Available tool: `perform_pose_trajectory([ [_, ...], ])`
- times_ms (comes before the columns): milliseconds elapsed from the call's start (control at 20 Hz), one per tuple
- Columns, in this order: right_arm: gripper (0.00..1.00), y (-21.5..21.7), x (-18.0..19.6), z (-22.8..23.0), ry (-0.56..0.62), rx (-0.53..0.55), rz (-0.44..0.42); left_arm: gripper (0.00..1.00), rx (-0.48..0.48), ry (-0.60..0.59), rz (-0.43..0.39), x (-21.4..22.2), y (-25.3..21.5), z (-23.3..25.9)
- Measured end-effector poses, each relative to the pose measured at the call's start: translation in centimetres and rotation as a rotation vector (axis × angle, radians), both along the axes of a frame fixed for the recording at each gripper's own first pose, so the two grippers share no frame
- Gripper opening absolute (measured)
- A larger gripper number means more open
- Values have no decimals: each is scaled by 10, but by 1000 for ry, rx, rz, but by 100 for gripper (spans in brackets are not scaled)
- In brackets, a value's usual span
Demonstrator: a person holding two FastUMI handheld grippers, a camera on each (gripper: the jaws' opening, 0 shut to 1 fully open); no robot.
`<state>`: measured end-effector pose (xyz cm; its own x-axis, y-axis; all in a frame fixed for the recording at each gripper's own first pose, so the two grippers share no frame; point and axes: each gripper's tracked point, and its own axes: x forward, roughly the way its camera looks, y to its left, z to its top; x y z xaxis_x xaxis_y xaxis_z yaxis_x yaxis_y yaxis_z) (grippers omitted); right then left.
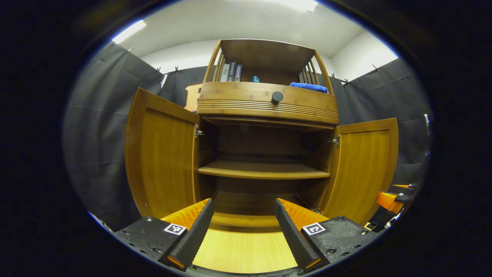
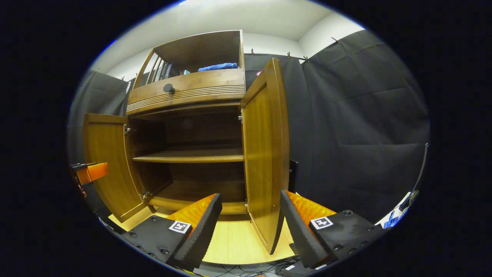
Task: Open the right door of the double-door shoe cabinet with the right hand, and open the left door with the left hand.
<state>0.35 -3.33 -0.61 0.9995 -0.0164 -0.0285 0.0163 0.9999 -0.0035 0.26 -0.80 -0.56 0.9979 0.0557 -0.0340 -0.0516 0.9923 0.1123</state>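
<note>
A blue cloth (image 1: 308,87) and upright books (image 1: 231,72) sit on the top shelf — black curtains (image 2: 361,127) behind.

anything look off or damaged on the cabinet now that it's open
Nothing stands out. The left door and the right door both stand swung open on their hinges, the inner shelf sits level and bare, and the drawer above is shut. The left gripper and the right gripper are open, holding nothing.

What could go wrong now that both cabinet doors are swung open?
1. The right brown wooden door stands edge-on between the open right tongs; a sideways pull-back might clip it.
2. The left wooden door hangs wide beside the open left tongs; a bump could swing it shut.
</note>
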Motion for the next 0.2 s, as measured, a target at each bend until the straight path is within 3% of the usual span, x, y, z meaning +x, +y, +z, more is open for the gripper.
perform_pose_trajectory([
  [200, 98, -2, -2, 0, -2, 3, 6, 92, 5, 0, 2, -1, -5, 1],
])
